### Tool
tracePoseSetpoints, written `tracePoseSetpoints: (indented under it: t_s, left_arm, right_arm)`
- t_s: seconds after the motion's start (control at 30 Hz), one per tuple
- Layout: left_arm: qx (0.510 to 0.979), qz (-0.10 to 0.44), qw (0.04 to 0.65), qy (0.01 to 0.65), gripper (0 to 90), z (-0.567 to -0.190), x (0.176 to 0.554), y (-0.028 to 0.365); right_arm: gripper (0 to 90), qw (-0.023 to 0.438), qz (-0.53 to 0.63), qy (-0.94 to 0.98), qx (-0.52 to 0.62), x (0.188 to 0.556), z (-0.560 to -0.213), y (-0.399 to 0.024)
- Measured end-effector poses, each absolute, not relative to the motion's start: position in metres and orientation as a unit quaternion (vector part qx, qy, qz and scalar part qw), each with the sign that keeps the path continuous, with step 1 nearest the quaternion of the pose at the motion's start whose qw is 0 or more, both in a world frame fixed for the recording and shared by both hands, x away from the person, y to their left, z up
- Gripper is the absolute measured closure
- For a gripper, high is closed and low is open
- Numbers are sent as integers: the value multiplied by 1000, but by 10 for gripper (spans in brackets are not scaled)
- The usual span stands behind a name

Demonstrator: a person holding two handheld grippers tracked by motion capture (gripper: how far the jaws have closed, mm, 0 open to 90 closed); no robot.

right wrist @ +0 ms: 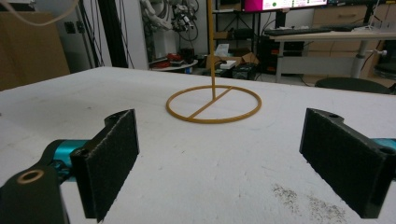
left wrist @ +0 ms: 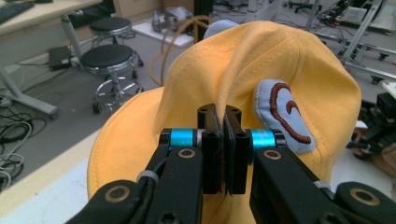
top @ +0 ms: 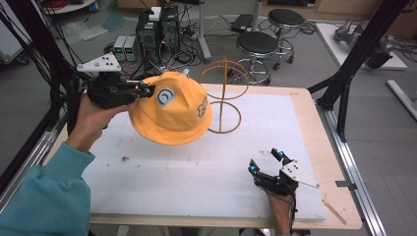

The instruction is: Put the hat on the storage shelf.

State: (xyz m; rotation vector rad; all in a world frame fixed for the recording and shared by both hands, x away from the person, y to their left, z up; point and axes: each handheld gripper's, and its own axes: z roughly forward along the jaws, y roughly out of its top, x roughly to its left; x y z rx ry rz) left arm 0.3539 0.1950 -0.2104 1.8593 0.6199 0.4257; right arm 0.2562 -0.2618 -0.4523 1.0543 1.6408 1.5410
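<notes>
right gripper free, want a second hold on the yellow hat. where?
Take the hat's brim at its lower front edge, coming from the right gripper's side. The brim is a thin flap hanging clear above the table, so open jaws can close across it. The left gripper already pinches a crown fold.

Two black stools (top: 257, 45) and what look like computer towers (top: 158, 28) behind the table (top: 322, 147).

Desk (top: 196, 187) bare between both hands; wire stand (top: 223, 98) and raised hat (top: 169, 110) block the far middle.
</notes>
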Motion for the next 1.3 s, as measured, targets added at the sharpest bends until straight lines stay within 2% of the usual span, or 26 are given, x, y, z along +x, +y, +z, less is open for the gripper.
tracePoseSetpoints:
  t_s: [0.8, 1.1, 1.3]
  left_arm:
    - [771, 211, 543, 257, 871, -157, 391, 167]
    - [762, 214, 556, 252, 871, -141, 411, 140]
    - [761, 203, 562, 254, 871, -144, 431, 115]
  right_arm:
    - [107, 318, 586, 627, 403, 257, -452, -262]
    - [107, 318, 587, 628, 401, 257, -452, -263]
    - [106, 321, 589, 624, 402, 257, -452, -263]
